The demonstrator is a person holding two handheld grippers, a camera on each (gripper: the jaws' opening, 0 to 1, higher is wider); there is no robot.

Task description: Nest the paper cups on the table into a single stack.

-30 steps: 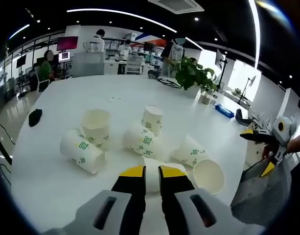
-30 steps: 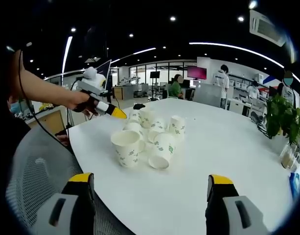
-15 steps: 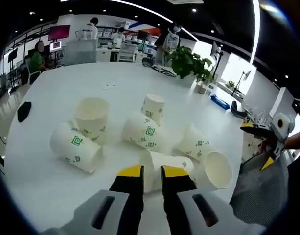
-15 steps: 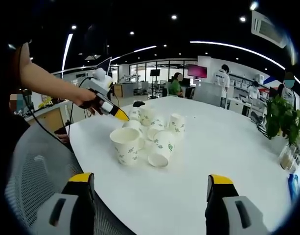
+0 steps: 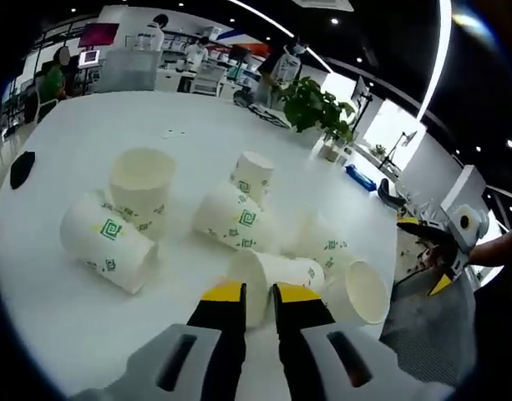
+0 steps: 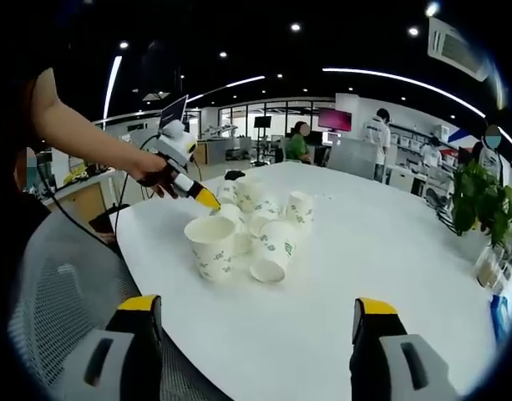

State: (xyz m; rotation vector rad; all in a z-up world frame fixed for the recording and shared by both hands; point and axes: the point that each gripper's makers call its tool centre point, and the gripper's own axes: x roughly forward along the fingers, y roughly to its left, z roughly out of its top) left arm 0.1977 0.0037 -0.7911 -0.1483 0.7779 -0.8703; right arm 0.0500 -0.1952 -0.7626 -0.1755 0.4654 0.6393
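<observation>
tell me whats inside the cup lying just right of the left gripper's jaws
In the left gripper view, the cup lies on its side, mouth toward the camera. The inner wall looks plain white with nothing visible inside; the deepest part near the base is shaded and hard to check.

Bright, even indoor light from long white ceiling light strips and small round spotlights. Daylight blows out the tall window at right of the left gripper view. Glossy white table shows soft glare, faint shadows under cups. Heavy fisheye bending at edges; centre sharp, periphery soft.
</observation>
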